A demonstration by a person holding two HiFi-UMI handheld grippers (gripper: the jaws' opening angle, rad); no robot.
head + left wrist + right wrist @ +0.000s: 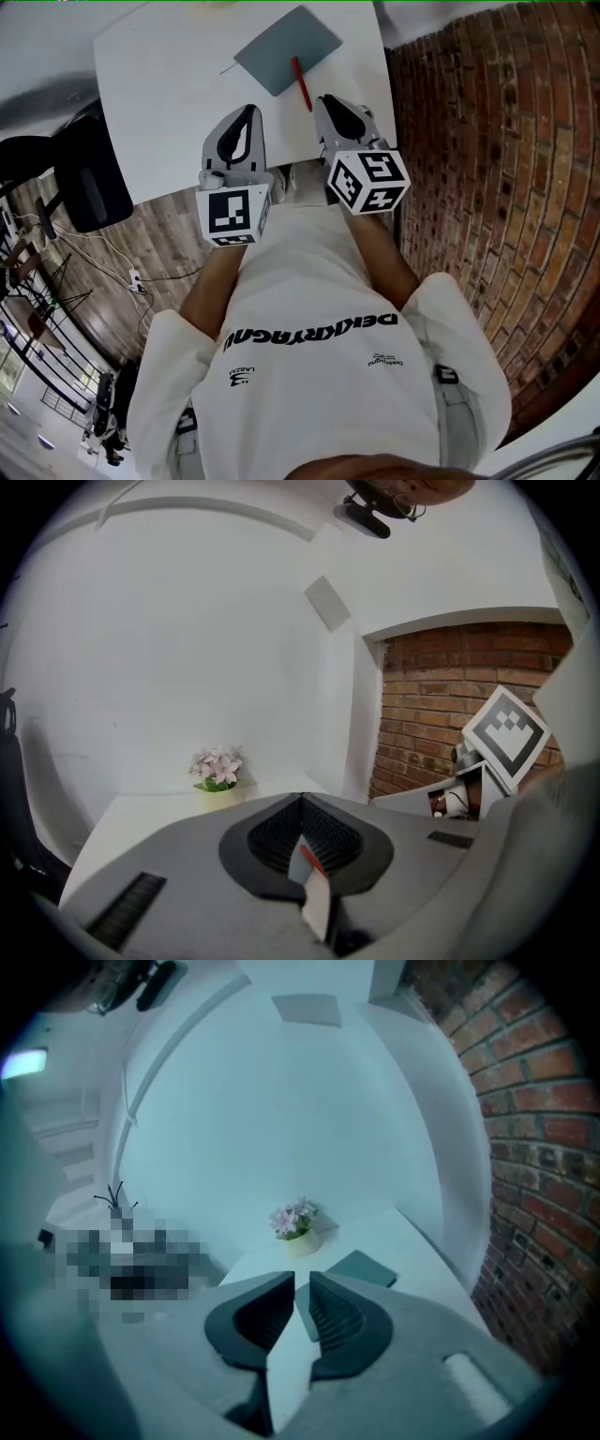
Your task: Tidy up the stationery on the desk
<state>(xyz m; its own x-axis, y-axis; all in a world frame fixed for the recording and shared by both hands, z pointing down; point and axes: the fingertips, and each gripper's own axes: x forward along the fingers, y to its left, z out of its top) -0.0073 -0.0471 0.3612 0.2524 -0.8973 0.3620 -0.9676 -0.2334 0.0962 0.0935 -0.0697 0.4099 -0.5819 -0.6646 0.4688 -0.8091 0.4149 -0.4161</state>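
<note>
Over desk (169, 94) edge, left claw (250, 110) parallels right claw (327, 99).

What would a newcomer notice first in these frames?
A red pen lies across the edge of a grey notebook at the far right of the white desk. The left tool and right tool hover over the desk's near edge, neither holding anything. A pot of pink flowers stands at the desk's far end.
</note>
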